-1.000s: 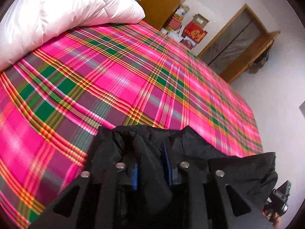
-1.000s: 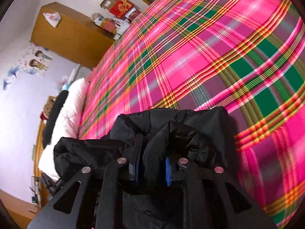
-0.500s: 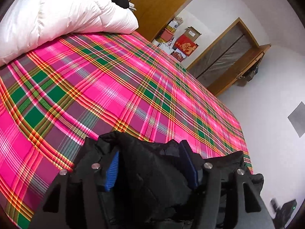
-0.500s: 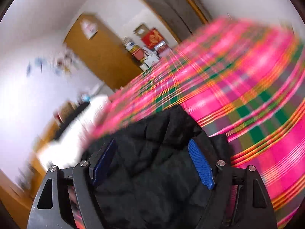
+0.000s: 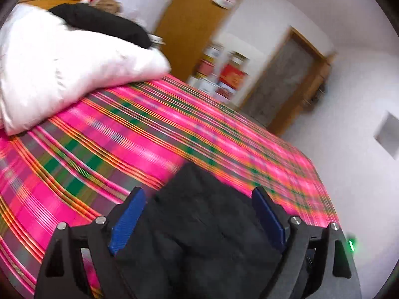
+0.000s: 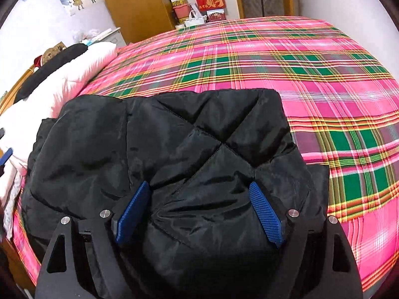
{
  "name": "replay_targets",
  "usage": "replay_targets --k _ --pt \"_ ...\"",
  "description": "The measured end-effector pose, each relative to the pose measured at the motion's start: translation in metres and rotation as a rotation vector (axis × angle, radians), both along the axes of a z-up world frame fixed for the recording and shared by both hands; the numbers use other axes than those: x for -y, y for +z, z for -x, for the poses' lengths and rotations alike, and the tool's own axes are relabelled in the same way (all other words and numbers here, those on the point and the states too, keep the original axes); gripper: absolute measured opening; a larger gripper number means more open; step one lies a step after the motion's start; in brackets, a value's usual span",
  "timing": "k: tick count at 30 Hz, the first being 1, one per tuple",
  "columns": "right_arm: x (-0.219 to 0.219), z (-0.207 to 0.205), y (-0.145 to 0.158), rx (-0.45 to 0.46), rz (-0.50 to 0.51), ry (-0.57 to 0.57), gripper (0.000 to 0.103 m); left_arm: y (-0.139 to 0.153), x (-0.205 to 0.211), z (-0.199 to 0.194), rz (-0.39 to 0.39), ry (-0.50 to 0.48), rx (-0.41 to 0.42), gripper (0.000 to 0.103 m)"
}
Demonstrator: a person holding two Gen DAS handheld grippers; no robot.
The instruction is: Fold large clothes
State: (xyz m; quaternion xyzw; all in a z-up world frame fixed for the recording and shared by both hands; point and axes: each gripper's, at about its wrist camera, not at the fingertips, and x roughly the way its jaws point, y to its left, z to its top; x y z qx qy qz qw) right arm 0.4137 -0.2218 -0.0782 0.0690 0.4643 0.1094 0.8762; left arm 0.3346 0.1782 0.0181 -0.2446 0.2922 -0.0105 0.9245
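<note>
Black quilted padded jacket (image 6: pixel 189 149), folded into a thick, roughly squared bundle, lies on the near edge of the bed's pink, green and orange plaid cover (image 6: pixel 324 79). In the right wrist view its diamond stitching faces up, and a smoother dark panel, perhaps a sleeve or side flap, drapes off its left side toward the pillow end.

Directly over the near part of the bundle sits the right gripper (image 6: pixel 199 209), its blue ribbed pads (image 6: pixel 264 214) spread well apart and still opening. Jacket fabric shows between them, but neither pad presses it, so nothing is gripped. The left gripper (image 5: pixel 197 216) is the same: jaws opening wide, dark fabric in the gap below, pads clear of it. That view is blurred, so which edge of the jacket lies under it I cannot tell.

Both grippers point across the bundle toward the far side of the bed, and the jacket's longer side seems to run left to right in front of them. The right gripper looks nearer the bundle's middle, so it is probably better placed for pressing or tidying the fold; the left appears to sit toward an end.

Further out, a white puffy duvet (image 5: pixel 62 69) with a black cloth on top lies at the bed's left end, and a wooden wardrobe (image 6: pixel 134 5) stands against the far wall.
</note>
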Motion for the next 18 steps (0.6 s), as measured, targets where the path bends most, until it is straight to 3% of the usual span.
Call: replay_targets --k 2,4,7,9,13,18 --pt "0.001 -0.008 -0.003 -0.004 0.003 -0.005 0.084 -0.008 0.038 0.004 -0.041 -0.127 -0.015 0.089" --pt "0.0 -0.009 -0.002 -0.007 0.013 -0.006 0.084 -0.021 0.084 -0.002 -0.133 -0.264 -0.052 0.089" --pt "-0.001 -0.009 0.001 -0.017 0.021 -0.009 0.084 -0.048 0.127 -0.025 -0.225 -0.358 -0.125 0.089" --pt "-0.002 -0.005 0.011 -0.005 0.042 -0.022 0.084 -0.065 0.134 -0.045 -0.27 -0.324 -0.182 0.089" --pt "0.003 0.033 0.047 0.171 -0.009 -0.065 0.084 -0.079 0.125 -0.069 -0.247 -0.268 -0.209 0.09" --pt "-0.018 0.013 0.019 0.104 0.065 -0.014 0.084 -0.088 0.136 -0.09 -0.31 -0.243 -0.22 0.093"
